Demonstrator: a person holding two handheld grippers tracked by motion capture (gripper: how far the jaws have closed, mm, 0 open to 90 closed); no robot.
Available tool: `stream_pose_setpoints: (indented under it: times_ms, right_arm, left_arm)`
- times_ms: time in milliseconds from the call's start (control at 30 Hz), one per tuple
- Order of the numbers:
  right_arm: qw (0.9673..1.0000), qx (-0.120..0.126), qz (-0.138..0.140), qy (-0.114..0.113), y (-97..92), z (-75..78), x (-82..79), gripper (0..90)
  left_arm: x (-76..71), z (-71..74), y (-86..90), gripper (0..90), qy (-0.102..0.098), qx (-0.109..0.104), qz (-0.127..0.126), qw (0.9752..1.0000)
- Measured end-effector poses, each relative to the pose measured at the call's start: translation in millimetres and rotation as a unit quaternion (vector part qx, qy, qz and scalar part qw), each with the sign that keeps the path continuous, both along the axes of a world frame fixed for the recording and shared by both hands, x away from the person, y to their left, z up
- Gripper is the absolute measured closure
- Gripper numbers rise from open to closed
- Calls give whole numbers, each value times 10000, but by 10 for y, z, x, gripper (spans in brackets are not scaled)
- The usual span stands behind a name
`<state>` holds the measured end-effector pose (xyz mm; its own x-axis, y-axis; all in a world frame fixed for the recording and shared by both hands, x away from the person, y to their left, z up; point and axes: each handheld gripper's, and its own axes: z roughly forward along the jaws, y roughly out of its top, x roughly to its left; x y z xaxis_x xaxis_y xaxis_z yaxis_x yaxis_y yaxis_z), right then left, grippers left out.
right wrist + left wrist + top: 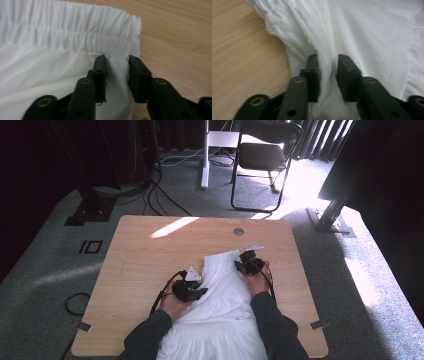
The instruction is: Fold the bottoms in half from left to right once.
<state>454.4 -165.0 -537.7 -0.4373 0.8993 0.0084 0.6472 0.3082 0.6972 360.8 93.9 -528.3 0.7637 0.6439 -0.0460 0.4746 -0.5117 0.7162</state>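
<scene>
Left half of worktop: bare wood, open for a pass from the near edge to the far one.
Far strip: free past the garment's waistband, save a round grommet.
Right margin: a narrow bare strip beside the right tongs.
Middle: white garment spreads to the near edge, with the left tongs on its left side.
Near edge: both forearms cross it.
</scene>
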Motion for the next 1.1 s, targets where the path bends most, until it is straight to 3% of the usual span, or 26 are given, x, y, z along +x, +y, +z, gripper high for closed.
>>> stream_pose_setpoints:
  times_ms: [200, 267, 333, 500, 700, 1100]
  right_arm:
    - [9997, 31, -223, 18, -59, -55, 17, 482]
    - [9994, 130, -257, 196, -86, -92, 41, 464]
    - [9994, 185, -258, 152, -95, -106, 34, 463]
    - [9995, 101, -297, 91, -71, -113, 16, 466]
    - [9992, 131, -366, 10, -63, -129, -5, 464]
    - [9992, 133, -384, 11, -59, -129, -9, 467]
  left_arm:
    - [176, 178, 75, 483, -162, -402, 587, 9973]
    - [265, 205, 59, 430, -154, -521, 684, 9962]
    - [383, 179, 4, 395, -25, -572, 732, 9957]
    - [617, -53, -132, 335, 263, -367, 1034, 9936]
    - [751, -180, -141, 317, 423, -242, 1223, 9913]
    - [807, -195, -168, 311, 325, -176, 1133, 9929]
